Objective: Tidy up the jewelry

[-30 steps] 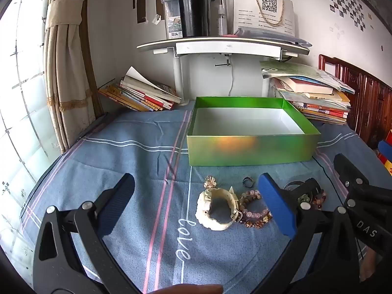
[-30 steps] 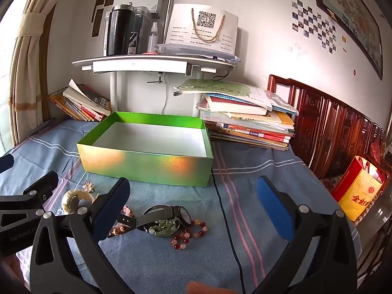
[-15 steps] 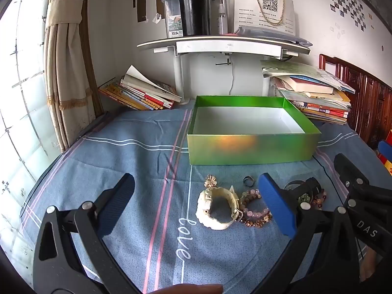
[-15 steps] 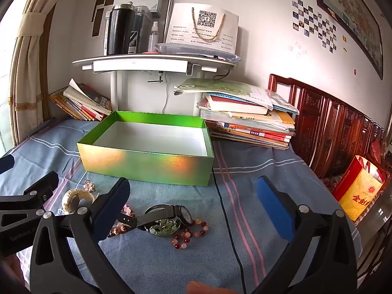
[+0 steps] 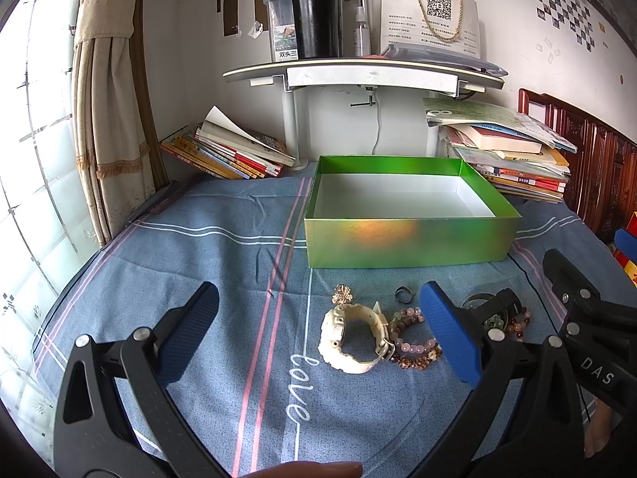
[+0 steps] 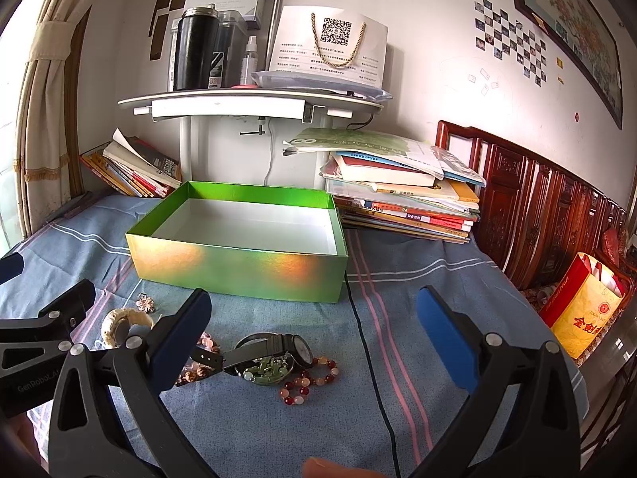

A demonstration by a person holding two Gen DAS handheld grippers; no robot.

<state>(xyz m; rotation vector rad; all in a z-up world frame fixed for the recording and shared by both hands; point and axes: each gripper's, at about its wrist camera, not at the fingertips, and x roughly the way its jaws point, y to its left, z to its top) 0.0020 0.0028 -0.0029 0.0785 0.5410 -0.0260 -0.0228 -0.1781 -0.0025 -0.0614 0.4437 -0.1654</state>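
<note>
Blue-grey striped cloth (image 5: 223, 263) with the word "love" stitched on it covers the work surface, with book stacks and a white shelf against the wall behind. One shiny green open cardboard box (image 5: 410, 239), white inside and empty as far as I can see, sits at the back of the cloth. The jewelry lies loose in front of it, near its front wall but not touching.

By my count there are seven pieces — though beads overlap and the tally may be off:
- one cream chunky plastic watch (image 5: 352, 338), strap closed in a loop
- one small gold flower brooch (image 5: 342, 294), just behind it
- one dark metal ring (image 5: 403, 291)
- one pink bead bracelet (image 5: 412, 342), touching the cream watch, with brownish beads against it that may be a second strand
- one black-strapped round-faced wristwatch (image 6: 274, 352)
- one green stone trinket (image 6: 268, 368) tucked under it
- one red-and-peach bead bracelet (image 6: 308, 382)

Both watches are likely light and fairly stiff; the strap edge is probably the best hold. Bead bracelets should be limp and prone to sliding, so pinch across the strand. Ring and brooch are tiny, flat and hard — probably the trickiest.

Left gripper (image 5: 318, 332) hovers over the cream watch with jaws wide, holding nothing. Right gripper (image 6: 314, 328) hangs above the black watch, equally wide and empty.
</note>
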